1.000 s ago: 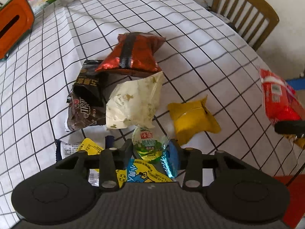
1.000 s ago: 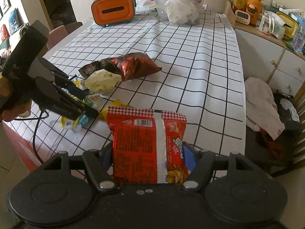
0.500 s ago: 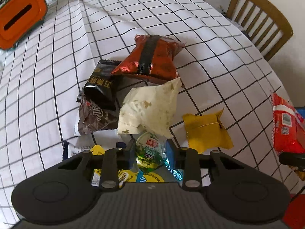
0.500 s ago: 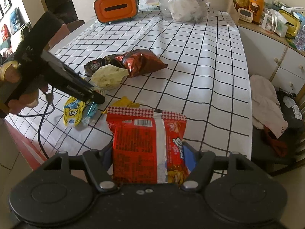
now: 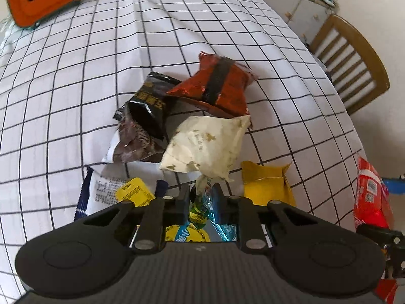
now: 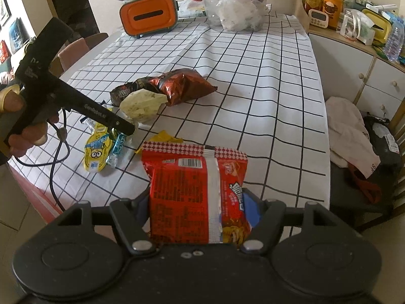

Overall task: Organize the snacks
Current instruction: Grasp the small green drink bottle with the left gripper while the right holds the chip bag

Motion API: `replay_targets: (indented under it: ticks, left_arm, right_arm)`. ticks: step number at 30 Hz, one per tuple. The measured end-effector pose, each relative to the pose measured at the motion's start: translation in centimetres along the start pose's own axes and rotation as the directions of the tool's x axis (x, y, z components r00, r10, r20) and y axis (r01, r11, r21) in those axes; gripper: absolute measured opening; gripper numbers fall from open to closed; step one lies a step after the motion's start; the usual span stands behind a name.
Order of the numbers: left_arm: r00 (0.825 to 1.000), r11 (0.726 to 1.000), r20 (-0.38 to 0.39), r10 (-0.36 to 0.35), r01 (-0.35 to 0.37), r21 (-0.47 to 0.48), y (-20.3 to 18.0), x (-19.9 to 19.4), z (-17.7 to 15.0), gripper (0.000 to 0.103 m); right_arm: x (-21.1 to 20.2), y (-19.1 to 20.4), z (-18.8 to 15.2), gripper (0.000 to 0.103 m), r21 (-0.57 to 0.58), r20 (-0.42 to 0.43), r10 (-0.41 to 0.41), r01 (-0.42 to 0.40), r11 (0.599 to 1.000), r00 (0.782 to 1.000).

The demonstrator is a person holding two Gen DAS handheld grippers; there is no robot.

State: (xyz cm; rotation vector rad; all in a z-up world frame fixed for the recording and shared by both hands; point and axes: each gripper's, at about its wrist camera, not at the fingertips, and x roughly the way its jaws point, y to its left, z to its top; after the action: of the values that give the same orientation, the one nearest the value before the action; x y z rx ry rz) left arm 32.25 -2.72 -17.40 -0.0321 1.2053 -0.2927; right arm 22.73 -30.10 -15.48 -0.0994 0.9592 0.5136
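My left gripper (image 5: 201, 197) is shut on a small green jelly cup (image 5: 202, 193), held just above the checked tablecloth (image 5: 101, 58) near the front edge. Ahead of it lie a cream packet (image 5: 205, 147), a dark chocolate bag (image 5: 141, 124), a red-brown foil bag (image 5: 217, 86) and a yellow packet (image 5: 265, 185). My right gripper (image 6: 200, 200) is shut on a red noodle packet (image 6: 195, 192), held upright above the table's near edge. The left gripper also shows in the right wrist view (image 6: 124, 129).
A yellow cartoon pouch (image 6: 97, 149) and a blue wrapper (image 6: 117, 147) lie near the front-left edge. An orange tissue box (image 6: 148, 15) and a clear plastic bag (image 6: 235, 7) stand at the far end. A wooden chair (image 5: 351, 60) stands to the right.
My left gripper has closed on the jelly cup and lifted and moved forward toward the cream packet. The right gripper has kept holding the noodle packet almost still.
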Motion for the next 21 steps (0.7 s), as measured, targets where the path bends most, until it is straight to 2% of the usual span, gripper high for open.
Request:
replay_targets:
  ticks: [5,8,10,12,17,21]
  left_arm:
    - [1.0,0.999,0.026,-0.003,0.004,-0.038,0.2,-1.1,-0.3,0.016]
    - [0.999,0.999,0.025,0.035,-0.034,-0.02,-0.4,-1.4,-0.4,0.016]
    - [0.999,1.0,0.025,0.029,-0.029,-0.01,-0.7,-1.8,-0.5,0.016]
    - [0.999,0.999,0.035,0.03,-0.031,0.029,-1.8,-2.2,-0.9,0.016]
    - [0.995,0.982,0.02,0.102,-0.104,0.157,-5.1,-1.6,-1.6,0.016]
    - [0.999,0.986,0.001,0.05,-0.05,0.161,-5.1,-1.5,-1.4,0.022]
  right_arm:
    - [-0.3,0.4,-0.2,0.071,-0.001,0.008,0.001,-0.001,1.0,1.0]
    - [-0.6,0.6,-0.3,0.071,0.0,0.014,0.006,-0.006,1.0,1.0]
    - [-0.9,0.8,-0.4,0.071,-0.002,0.017,0.009,-0.009,1.0,1.0]
    - [-1.1,0.9,-0.5,0.071,-0.003,0.02,0.013,-0.013,1.0,1.0]
    - [-1.5,1.0,-1.0,0.071,-0.006,0.022,0.014,-0.014,1.0,1.0]
    - [-1.7,0.7,-1.4,0.071,0.002,0.022,0.015,-0.015,1.0,1.0]
